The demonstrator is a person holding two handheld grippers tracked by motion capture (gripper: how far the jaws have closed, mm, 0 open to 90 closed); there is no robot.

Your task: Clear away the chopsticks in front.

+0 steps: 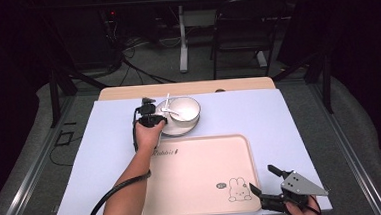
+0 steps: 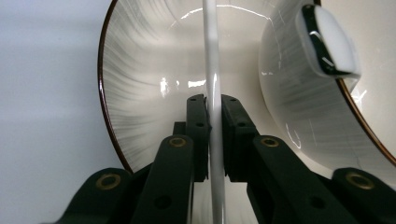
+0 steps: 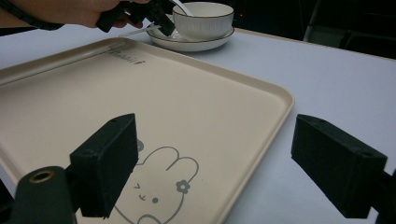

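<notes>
A white bowl stands on a white plate at the far middle of the table. My left gripper is at the plate's left edge, shut on the thin white handle of a spoon, which runs straight up between the jaws. The plate lies behind the handle and the bowl is to its right. My right gripper hangs open over the near right corner of a cream tray with a rabbit drawing. Nothing is between the jaws of the right gripper.
A pale sheet covers the table. The tray lies between the two hands. A dark chair and a table leg stand beyond the far edge. The bowl and plate sit beyond the tray's far corner.
</notes>
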